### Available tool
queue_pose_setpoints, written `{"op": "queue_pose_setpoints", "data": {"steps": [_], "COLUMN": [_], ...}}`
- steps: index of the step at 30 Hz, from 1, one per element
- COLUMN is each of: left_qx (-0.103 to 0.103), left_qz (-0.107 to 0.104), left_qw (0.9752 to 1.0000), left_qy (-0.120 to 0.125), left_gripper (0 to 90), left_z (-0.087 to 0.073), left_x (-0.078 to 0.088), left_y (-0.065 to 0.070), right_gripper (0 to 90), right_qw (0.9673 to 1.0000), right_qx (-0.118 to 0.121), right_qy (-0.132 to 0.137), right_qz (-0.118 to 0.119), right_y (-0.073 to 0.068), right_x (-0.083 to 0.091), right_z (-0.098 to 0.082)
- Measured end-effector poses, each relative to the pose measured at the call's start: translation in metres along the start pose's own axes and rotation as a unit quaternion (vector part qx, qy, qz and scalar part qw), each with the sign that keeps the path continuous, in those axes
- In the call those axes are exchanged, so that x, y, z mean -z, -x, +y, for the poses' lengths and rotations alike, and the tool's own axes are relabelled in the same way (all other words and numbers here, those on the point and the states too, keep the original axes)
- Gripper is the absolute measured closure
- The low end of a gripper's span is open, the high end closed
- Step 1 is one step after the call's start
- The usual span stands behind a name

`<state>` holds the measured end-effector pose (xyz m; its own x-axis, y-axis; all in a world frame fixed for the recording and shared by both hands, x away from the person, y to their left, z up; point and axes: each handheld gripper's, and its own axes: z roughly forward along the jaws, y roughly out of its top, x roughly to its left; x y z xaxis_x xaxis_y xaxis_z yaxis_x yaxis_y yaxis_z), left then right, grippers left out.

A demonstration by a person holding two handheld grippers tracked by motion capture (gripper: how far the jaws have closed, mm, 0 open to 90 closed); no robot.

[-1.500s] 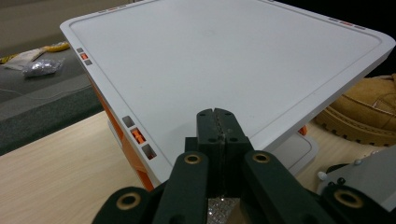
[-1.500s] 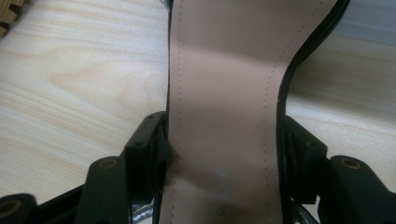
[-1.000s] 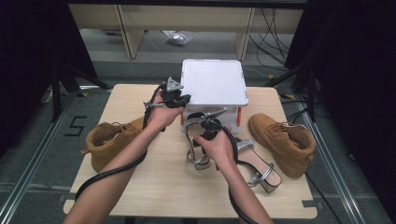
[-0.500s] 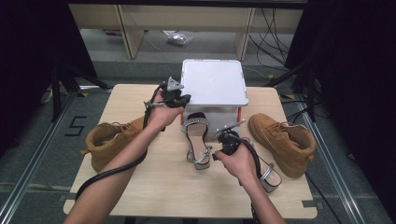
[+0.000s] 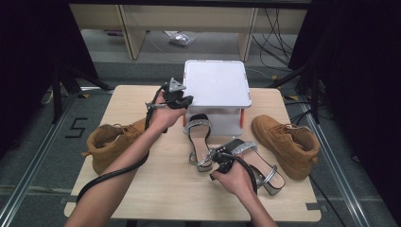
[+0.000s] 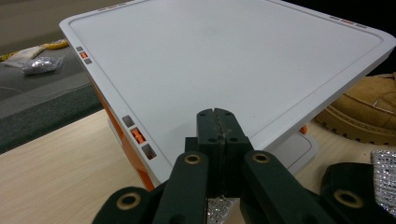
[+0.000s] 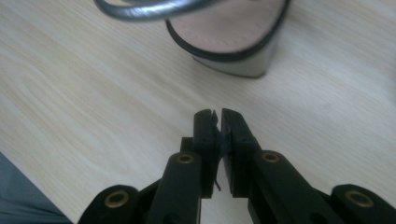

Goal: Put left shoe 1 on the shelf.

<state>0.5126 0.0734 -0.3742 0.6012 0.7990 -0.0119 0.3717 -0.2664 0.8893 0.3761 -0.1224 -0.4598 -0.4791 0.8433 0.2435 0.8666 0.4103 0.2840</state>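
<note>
1. Sandals: one (image 5: 198, 137) lying before the box (image 5: 216, 90), other (image 5: 257, 163) beside right gripper (image 5: 223, 158) on tabletop (image 5: 156, 189).
2. Right jaws: just closing, almost together, gripping nothing.
3. Left gripper (image 5: 177, 97): jaws pressed together, empty, over box edge.

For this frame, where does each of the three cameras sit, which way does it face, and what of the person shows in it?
High view: above the person's side, looking forward and down at the table; both forearms, left gripper, right gripper.
Left gripper view: on the left gripper, jaws together, facing the white box lid.
Right gripper view: on the right gripper, jaws just closing, empty, facing a sandal heel.
Shared: high and left gripper views both show the white box and a tan boot.
</note>
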Motion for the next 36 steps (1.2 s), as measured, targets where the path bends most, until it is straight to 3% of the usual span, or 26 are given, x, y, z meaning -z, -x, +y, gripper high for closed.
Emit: {"op": "queue_pose_setpoints", "data": {"steps": [1, 2, 3, 4, 5, 7, 12, 13, 14, 15, 16, 17, 21, 22, 23, 27, 32, 36], "left_qx": [0.0, 0.0, 0.001, 0.001, 0.001, -0.005, -0.01, -0.011, -0.01, -0.01, -0.01, -0.011, -0.006, -0.009, -0.015, -0.011, -0.01, -0.008], "left_qz": [0.0, 0.0, -0.002, -0.002, -0.002, -0.004, -0.001, -0.001, -0.002, -0.002, -0.001, -0.002, -0.003, -0.002, -0.002, -0.002, -0.002, -0.003], "left_qw": [1.0, 1.0, 1.0, 1.0, 1.0, 1.0, 0.9999, 0.9999, 0.9999, 0.9999, 0.9999, 0.9999, 1.0, 1.0, 0.9999, 0.9999, 0.9999, 0.9999], "left_qy": [0.0, 0.0, 0.004, 0.004, 0.003, -0.003, -0.008, -0.007, -0.003, -0.002, -0.003, -0.003, 0.0, 0.001, -0.003, -0.005, -0.006, -0.009], "left_gripper": [89.5, 89.5, 89.4, 89.5, 89.5, 89.5, 89.5, 89.5, 89.5, 89.5, 89.5, 89.5, 89.5, 89.6, 89.6, 89.6, 89.6, 89.6], "left_z": [0.0, 0.0, 0.0, 0.0, 0.0, 0.0, 0.001, 0.001, 0.001, 0.0, 0.001, 0.001, 0.001, 0.0, 0.0, 0.0, 0.001, 0.001], "left_x": [0.0, 0.0, -0.001, -0.001, -0.001, 0.0, 0.001, 0.001, 0.0, 0.0, 0.0, 0.0, -0.001, -0.001, 0.0, 0.0, 0.0, 0.0], "left_y": [0.0, 0.0, 0.0, 0.0, 0.0, -0.001, -0.001, -0.001, -0.001, 0.0, 0.0, 0.0, 0.002, 0.002, 0.002, 0.001, 0.001, 0.001], "right_gripper": [84.7, 84.7, 84.7, 84.7, 84.7, 84.9, 87.6, 87.8, 88.0, 88.6, 89.6, 90.0, 90.0, 90.0, 90.0, 90.0, 90.0, 90.0], "right_qw": [0.9998, 0.9998, 1.0, 1.0, 0.9994, 0.9993, 0.9991, 0.9993, 0.9997, 0.9996, 0.9989, 0.9993, 0.9986, 0.9988, 0.9987, 0.9978, 0.9971, 0.9959], "right_qx": [-0.015, -0.015, 0.001, 0.001, 0.025, 0.013, 0.023, 0.016, -0.011, -0.004, 0.025, 0.008, 0.008, -0.009, 0.002, 0.013, 0.001, -0.005], "right_qy": [-0.01, -0.01, 0.006, 0.006, 0.023, 0.032, 0.036, 0.034, 0.019, 0.026, 0.039, 0.037, 0.048, 0.038, 0.047, 0.063, 0.073, 0.09], "right_qz": [0.007, 0.007, 0.003, 0.003, -0.005, -0.012, -0.006, -0.004, 0.009, 0.007, 0.0, 0.005, 0.022, 0.028, 0.018, 0.02, 0.02, 0.007], "right_y": [-0.005, -0.005, -0.004, -0.004, -0.003, -0.007, -0.006, -0.007, -0.011, -0.01, -0.007, -0.009, -0.01, -0.012, -0.011, -0.01, -0.01, -0.007], "right_x": [-0.004, -0.004, -0.01, -0.01, -0.014, -0.016, -0.02, -0.021, -0.02, -0.021, -0.022, -0.023, -0.025, -0.024, -0.026, -0.026, -0.024, -0.021], "right_z": [0.003, 0.003, 0.005, 0.005, 0.008, 0.01, 0.015, 0.015, 0.015, 0.015, 0.016, 0.017, 0.019, 0.019, 0.02, 0.026, 0.029, 0.036]}}
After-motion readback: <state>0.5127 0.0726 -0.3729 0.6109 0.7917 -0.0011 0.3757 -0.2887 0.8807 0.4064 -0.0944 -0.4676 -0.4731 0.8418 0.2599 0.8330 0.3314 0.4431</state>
